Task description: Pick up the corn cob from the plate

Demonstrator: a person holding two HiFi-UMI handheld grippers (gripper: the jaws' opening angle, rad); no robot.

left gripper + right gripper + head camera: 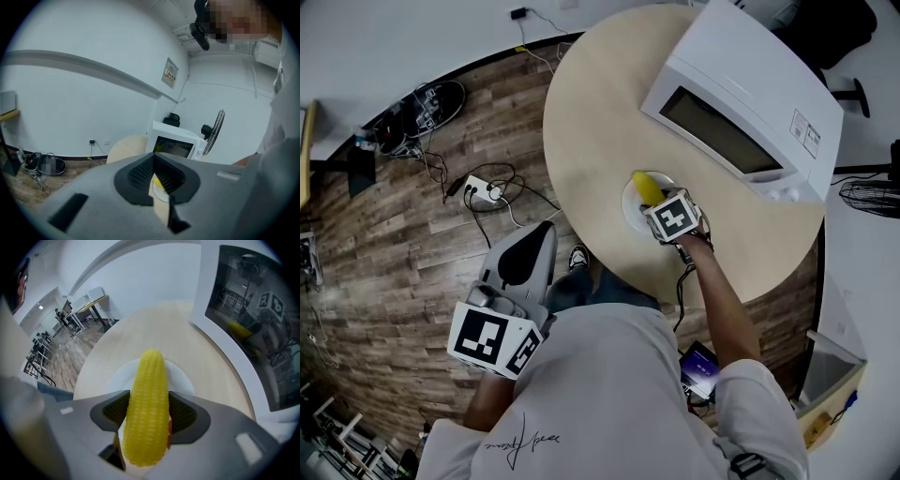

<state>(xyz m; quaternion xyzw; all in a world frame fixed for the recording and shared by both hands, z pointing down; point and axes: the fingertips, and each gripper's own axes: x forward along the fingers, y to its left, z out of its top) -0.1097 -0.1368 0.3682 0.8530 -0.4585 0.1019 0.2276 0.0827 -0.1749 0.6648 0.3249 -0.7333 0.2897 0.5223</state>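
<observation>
Right gripper view: the corn cob (146, 408) stands lengthwise between the jaws of the right hand-held gripper (149, 408). The jaws are closed onto its two sides, around its thicker lower half. Its tapered tip points forward over the white plate (183, 378). I cannot tell whether the cob has cleared the plate or is touching it underneath.

The cob looks smooth and a little glossy, so I judge it to be light and stiff, probably a model and not real food. Its rows of kernels should give the ribbed pads some bite. Its round section could still let it roll or swing nose-down if the grip is loose. A hold across the thick middle, as here, seems the safest place.

The plate sits on the round pale wood table (140, 329), close beside a white microwave oven (253, 324).

The left hand-held gripper (157, 180) is low by the person's body, off the table. Its jaws are drawn almost together, with only a thin slit between them and nothing held.
</observation>
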